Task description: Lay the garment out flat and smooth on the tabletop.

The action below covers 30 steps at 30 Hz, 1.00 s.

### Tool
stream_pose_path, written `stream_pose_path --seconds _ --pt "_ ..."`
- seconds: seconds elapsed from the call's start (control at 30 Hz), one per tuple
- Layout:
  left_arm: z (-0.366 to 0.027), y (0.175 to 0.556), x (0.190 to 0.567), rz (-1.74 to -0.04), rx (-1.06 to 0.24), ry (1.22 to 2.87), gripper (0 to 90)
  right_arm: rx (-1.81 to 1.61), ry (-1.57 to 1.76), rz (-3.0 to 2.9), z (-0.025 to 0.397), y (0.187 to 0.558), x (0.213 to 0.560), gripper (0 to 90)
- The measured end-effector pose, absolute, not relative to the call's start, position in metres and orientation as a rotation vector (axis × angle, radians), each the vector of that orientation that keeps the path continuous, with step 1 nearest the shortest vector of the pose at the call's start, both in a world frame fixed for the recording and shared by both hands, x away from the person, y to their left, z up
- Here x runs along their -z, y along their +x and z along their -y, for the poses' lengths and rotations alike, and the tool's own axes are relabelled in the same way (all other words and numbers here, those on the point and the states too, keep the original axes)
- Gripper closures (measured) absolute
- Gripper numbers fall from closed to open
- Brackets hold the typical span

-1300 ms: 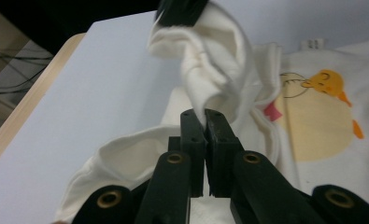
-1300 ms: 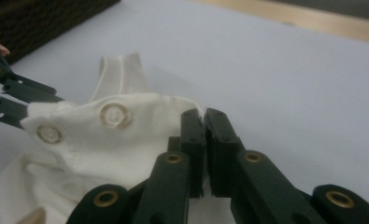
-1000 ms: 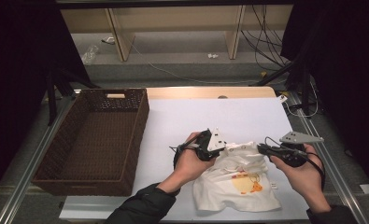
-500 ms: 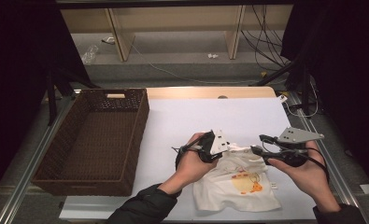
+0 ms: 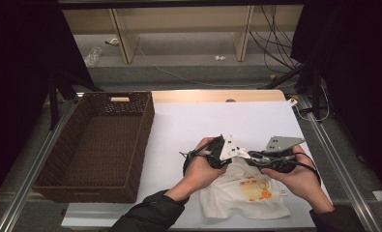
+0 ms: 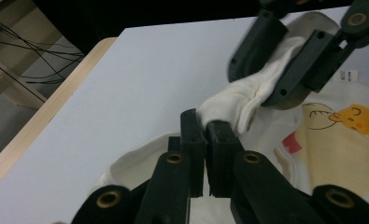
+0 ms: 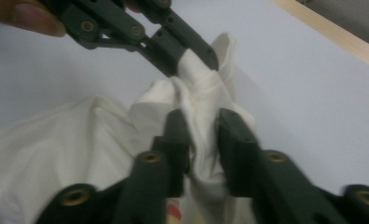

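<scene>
Right now I have both grippers on 1 small white garment point(image 5: 244, 193) that lies at the near edge of the counter point(image 5: 203, 125), between my 2 hands and to the right of the basket. My left gripper point(image 6: 204, 128) has its fingers pressed together on a bunched fold of the cloth at its upper edge, and my right gripper point(image 7: 200, 122) has its fingers clamped around a thicker roll of the same fold, just beside the left pinch; in the left gripper view the right one bites the fabric only a little way past my own tips. From here I judge the step to be spreading or folding this top edge, so I would draw the 2 grips apart evenly and level, keeping the cloth low to the counter so the printed cartoon animal point(image 6: 355, 116) stays flat and the loose lower half does not drag into a crease. Both holds are near the tips, so a sharp tug could slip 1 of them; slow tension seems wiser. As for containers, the brown wicker basket point(image 5: 58, 159) stands well apart on the left side, and I see nothing lying inside it
</scene>
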State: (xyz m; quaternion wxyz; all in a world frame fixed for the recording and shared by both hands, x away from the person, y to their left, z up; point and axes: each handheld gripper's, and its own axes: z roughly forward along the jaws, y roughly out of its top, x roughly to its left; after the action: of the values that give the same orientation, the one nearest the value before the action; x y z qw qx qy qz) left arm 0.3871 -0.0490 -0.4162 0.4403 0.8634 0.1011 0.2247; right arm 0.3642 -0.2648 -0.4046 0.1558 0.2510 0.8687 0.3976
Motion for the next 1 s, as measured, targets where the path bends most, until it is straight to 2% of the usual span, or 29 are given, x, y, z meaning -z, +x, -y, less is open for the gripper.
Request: stream_pose_path --seconds 0.07,0.1,0.2,0.23,0.37,0.43,0.57,0.77,0.87,1.0 --pt "0.049 0.388 0.416 -0.259 -0.565 2.129 83.4 -1.139 0.698 -2.484 0.266 0.363 0.404 81.4" --pt "0.048 0.389 0.416 -0.262 -0.571 2.121 78.8 -1.138 0.699 -2.480 0.267 0.362 0.403 82.0" --pt "0.042 0.395 0.412 -0.311 -0.584 2.070 57.0 -1.165 0.704 -2.434 0.276 0.360 0.400 82.5" --pt "0.039 0.398 0.411 -0.318 -0.583 2.052 52.2 -1.181 0.717 -2.415 0.280 0.359 0.399 82.6" --pt "0.027 0.410 0.408 -0.365 -0.596 2.064 37.6 -1.234 0.736 -2.362 0.292 0.358 0.393 82.6" --pt "0.023 0.416 0.409 -0.387 -0.595 2.082 33.8 -1.243 0.730 -2.353 0.294 0.357 0.392 82.6" --pt "0.022 0.426 0.415 -0.360 -0.569 2.137 29.0 -1.243 0.717 -2.340 0.293 0.355 0.389 82.6" --pt "0.023 0.437 0.429 -0.308 -0.542 2.212 26.4 -1.260 0.704 -2.332 0.296 0.354 0.385 82.6" --pt "0.025 0.443 0.435 -0.270 -0.532 2.231 26.4 -1.260 0.706 -2.335 0.296 0.354 0.385 82.6" --pt "0.026 0.449 0.433 -0.252 -0.513 2.204 31.4 -1.262 0.707 -2.343 0.296 0.354 0.386 82.6"
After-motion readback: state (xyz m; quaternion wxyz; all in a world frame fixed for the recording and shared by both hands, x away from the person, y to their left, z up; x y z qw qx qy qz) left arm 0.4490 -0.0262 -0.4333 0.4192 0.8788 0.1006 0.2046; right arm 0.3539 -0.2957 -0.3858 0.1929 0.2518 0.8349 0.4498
